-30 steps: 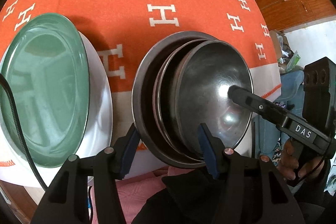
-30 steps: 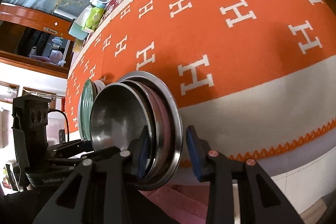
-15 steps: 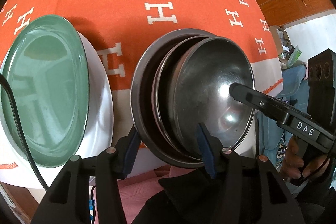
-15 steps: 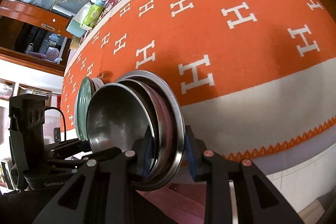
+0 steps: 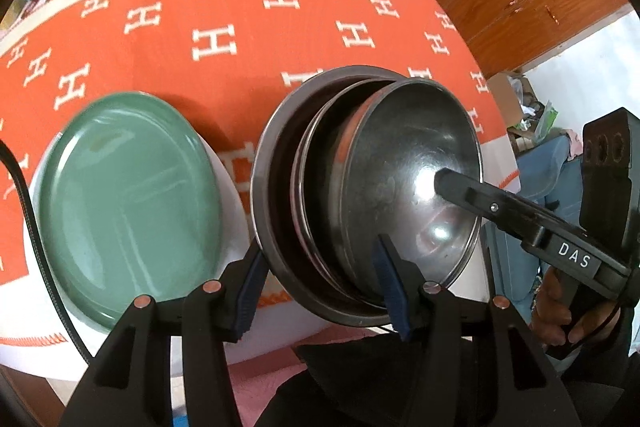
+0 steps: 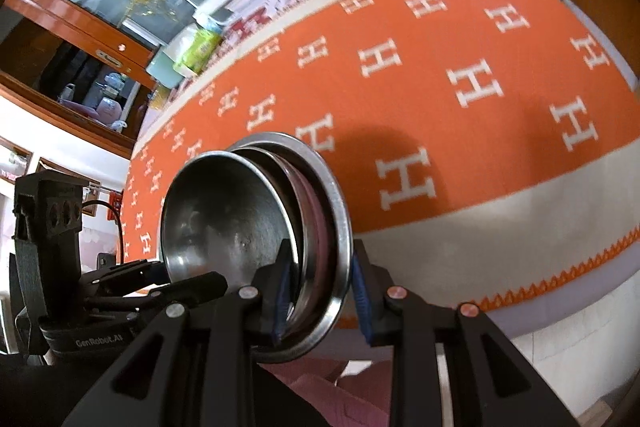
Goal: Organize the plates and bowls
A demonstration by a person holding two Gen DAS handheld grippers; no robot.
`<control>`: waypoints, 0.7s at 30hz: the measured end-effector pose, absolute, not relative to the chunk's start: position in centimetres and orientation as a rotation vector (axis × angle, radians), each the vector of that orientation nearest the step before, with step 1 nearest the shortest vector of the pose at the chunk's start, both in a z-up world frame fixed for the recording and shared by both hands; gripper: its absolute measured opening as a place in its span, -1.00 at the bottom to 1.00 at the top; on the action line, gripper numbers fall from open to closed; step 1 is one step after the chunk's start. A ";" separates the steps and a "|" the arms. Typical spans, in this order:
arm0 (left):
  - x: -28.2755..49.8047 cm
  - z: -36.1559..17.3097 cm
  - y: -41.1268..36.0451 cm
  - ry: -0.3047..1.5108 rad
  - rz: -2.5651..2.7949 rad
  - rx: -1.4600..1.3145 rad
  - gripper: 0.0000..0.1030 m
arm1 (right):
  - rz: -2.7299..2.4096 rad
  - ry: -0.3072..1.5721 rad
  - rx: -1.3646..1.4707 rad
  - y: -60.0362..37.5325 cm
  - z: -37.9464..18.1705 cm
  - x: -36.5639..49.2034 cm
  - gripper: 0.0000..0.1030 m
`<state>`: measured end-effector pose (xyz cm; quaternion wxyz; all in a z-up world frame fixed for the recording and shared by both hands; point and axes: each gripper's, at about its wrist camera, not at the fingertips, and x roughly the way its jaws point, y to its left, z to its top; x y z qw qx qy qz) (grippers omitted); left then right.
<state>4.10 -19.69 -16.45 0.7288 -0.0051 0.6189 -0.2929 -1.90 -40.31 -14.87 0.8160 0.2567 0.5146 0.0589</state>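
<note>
I judge the sorting to be more than half done. A nested stack of round steel bowls (image 5: 372,187) is already gathered: a wide outer one, a pinkish one inside it, and a smaller shiny one on top. It sits in the centre of the left wrist view and the lower left of the right wrist view, tilted up from the orange cloth with white H letters (image 5: 240,27).

My left gripper (image 5: 320,287) is clenched on the near rim of the stack, one blue pad outside and one inside. My right gripper (image 6: 320,291) clamps the rim on the other side in the same way.

In the left part of the left wrist view, the round green plate (image 5: 128,203) already lies on a white plate (image 5: 236,219). What remains, I think, is to set the bowl stack down in its place near the plates.
</note>
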 end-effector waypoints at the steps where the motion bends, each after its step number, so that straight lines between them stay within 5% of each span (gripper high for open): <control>1: 4.2 -16.1 -19.3 1.349 -0.644 -0.017 0.00 | 0.131 1.079 0.546 -40.1 -14.5 -1.8 -0.48; 21: 7.0 -13.6 -9.3 1.209 -0.542 -0.187 0.00 | 0.300 0.952 0.490 -32.5 -11.7 2.8 -0.48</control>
